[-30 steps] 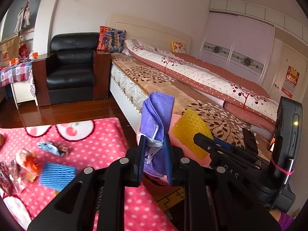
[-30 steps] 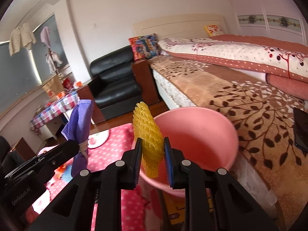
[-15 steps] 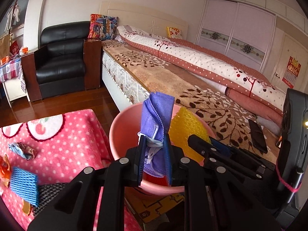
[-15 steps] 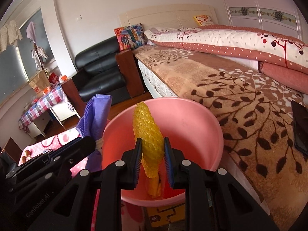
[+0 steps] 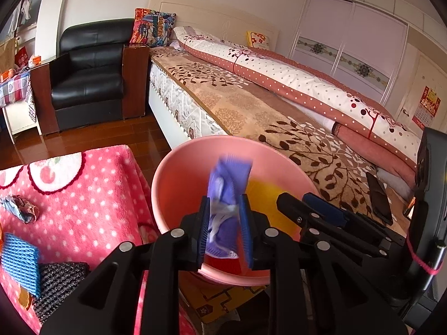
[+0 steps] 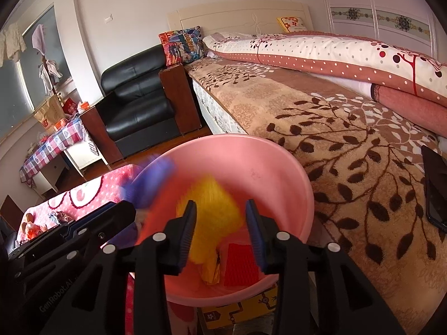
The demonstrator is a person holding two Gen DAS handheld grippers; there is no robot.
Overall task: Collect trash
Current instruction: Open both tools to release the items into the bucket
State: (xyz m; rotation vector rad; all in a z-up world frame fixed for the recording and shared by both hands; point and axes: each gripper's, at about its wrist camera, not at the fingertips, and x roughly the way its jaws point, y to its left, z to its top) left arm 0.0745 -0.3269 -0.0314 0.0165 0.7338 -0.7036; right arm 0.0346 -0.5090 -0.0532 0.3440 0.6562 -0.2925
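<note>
A pink bucket (image 5: 173, 184) (image 6: 296, 178) sits below both grippers. My left gripper (image 5: 225, 234) hangs over its near rim with its jaws opening. A purple face mask (image 5: 227, 192), blurred, is slipping down between the pads. My right gripper (image 6: 220, 223) is over the bucket's inside, its jaws also opening. A yellow foam net (image 6: 212, 203) drops, blurred, between its pads, free of both. The net (image 5: 262, 195) shows beside the mask in the left wrist view. A red net (image 6: 240, 262) and an orange wrapper (image 6: 211, 268) lie at the bucket's bottom.
Left of the bucket is a table with a pink dotted cloth (image 5: 92, 195), holding a blue foam net (image 5: 18, 259), a crumpled wrapper (image 5: 19, 206) and a grey knit piece (image 5: 58, 282). A bed (image 6: 335, 128) with a black phone (image 5: 378, 195) runs along the right. A black armchair (image 5: 86, 83) stands behind.
Both grippers came off the table edge to above the bucket and sank. Both pairs of jaws have widened, and the mask and the yellow net now blur as they slip down.
</note>
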